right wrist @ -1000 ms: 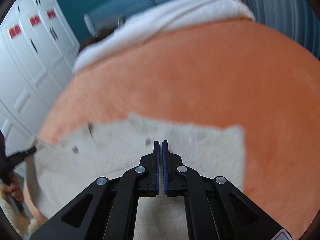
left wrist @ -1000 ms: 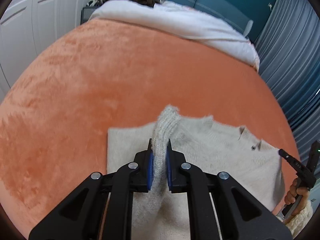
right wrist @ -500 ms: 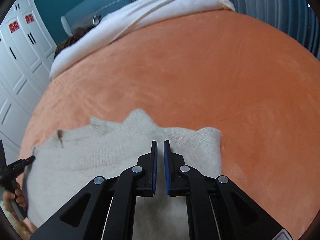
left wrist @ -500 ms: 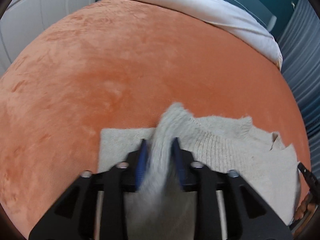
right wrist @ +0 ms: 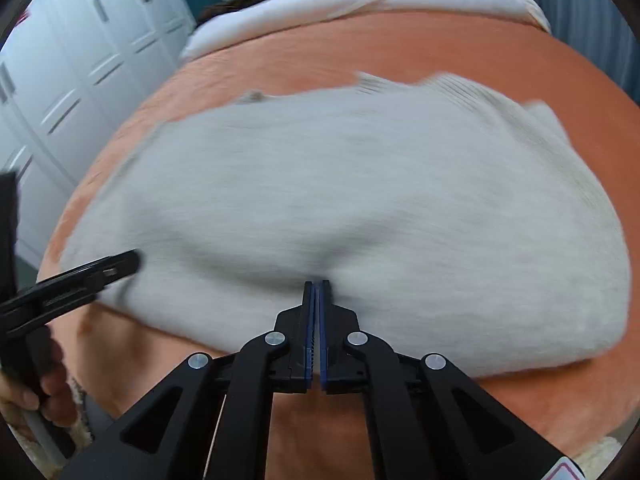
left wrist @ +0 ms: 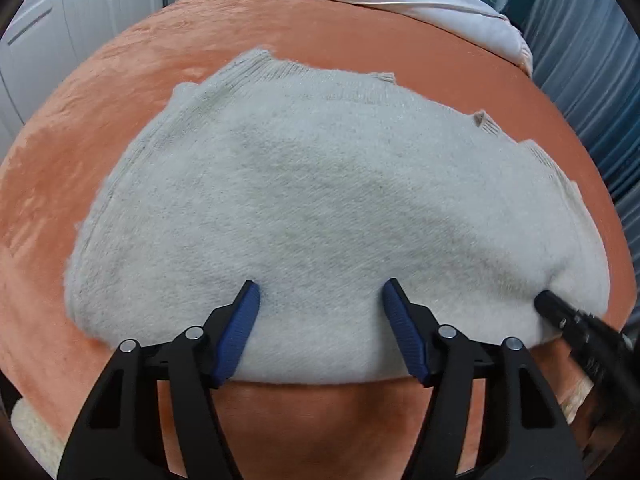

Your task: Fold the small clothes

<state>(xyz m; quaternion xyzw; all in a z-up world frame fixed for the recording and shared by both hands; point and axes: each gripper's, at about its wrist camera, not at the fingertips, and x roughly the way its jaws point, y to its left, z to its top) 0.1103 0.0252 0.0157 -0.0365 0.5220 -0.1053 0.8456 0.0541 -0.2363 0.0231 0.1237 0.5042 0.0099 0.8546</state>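
Opening over the blurred sweater, the left gripper grips nothing; the right gripper is pressed together.

right gripper closed, tips on the folded cream sweater over orange blanket

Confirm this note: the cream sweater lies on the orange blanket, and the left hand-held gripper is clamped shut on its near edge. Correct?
Not quite. The left wrist view shows the left hand-held gripper with its jaws apart and opening, gripping nothing. The cream sweater does lie on the orange blanket.
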